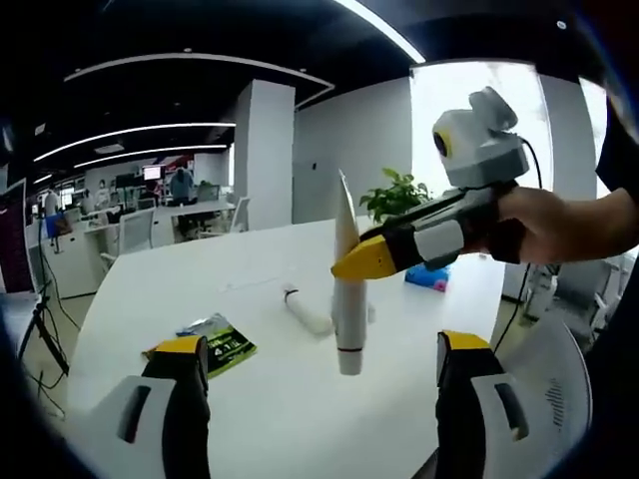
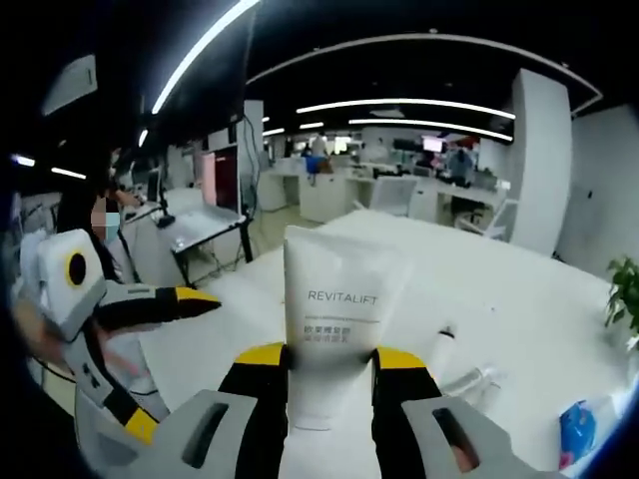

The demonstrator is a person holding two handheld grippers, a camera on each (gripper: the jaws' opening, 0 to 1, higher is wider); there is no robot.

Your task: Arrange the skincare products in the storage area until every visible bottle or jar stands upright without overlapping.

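Observation:
My right gripper (image 2: 329, 364) is shut on a white "REVITALIFT" tube (image 2: 334, 299), gripping its lower part. In the left gripper view that gripper (image 1: 351, 264) reaches in from the right and holds the tube (image 1: 346, 299) in the air over the white table (image 1: 200, 289), cap end down and seen edge-on. A small white bottle (image 1: 306, 310) lies on its side on the table behind the tube. My left gripper (image 1: 321, 349) is open with nothing between its jaws, and the tube hangs ahead of them. Seen from the right gripper, the left gripper (image 2: 170, 359) is open at the left.
A green packet (image 1: 215, 344) lies flat on the table at the left, and a blue packet (image 1: 429, 277) sits at the far right. A potted plant (image 1: 397, 195) stands beyond the table's far edge. A white chair back (image 1: 547, 384) is at the right. Office desks fill the background.

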